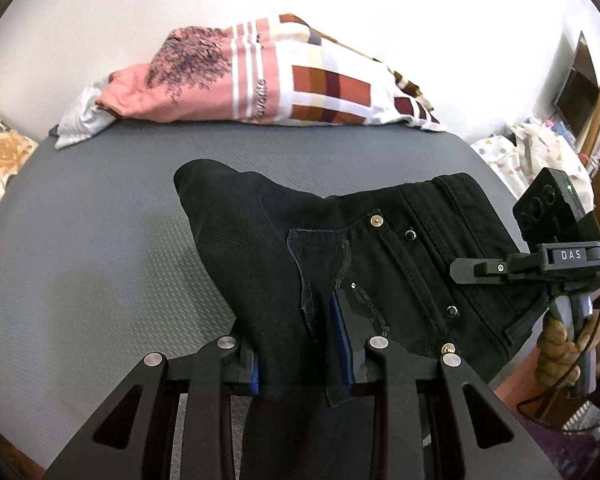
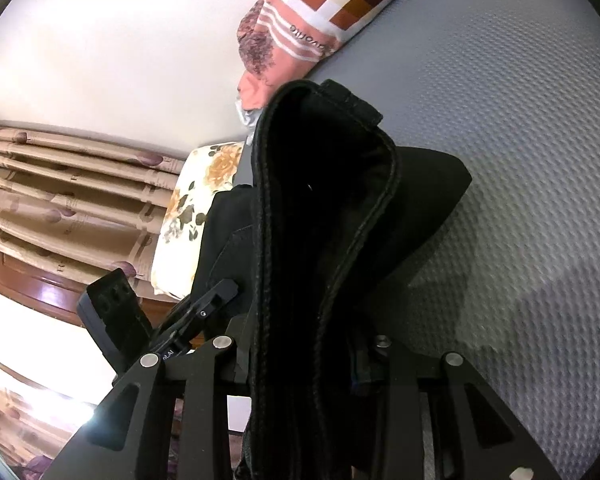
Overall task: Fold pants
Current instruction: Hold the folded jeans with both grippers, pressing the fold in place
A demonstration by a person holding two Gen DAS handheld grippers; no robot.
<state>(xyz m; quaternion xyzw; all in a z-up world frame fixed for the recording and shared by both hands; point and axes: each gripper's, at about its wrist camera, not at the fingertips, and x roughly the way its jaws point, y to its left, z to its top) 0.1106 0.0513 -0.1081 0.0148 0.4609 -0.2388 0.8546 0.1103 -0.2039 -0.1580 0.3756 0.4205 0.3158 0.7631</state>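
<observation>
Black pants point(image 1: 340, 248) are held up over a grey textured mat point(image 1: 100, 240), fly and waistband facing the left wrist camera. My left gripper point(image 1: 300, 344) is shut on the pants, with cloth bunched between its blue pads. My right gripper point(image 1: 466, 272) shows at the right of the left wrist view, clamped on the waistband edge. In the right wrist view the pants point(image 2: 328, 208) fill the middle and pass between the fingers of my right gripper point(image 2: 304, 364); its pads are hidden by the cloth. The left gripper point(image 2: 216, 300) shows at lower left.
A pile of pink and checked cloth point(image 1: 260, 80) lies at the far edge of the mat. A floral pillow point(image 1: 0, 152) sits at the left. More printed cloth point(image 1: 532, 148) and wooden furniture point(image 1: 580, 92) stand at the right. Curtains point(image 2: 60, 184) hang beyond.
</observation>
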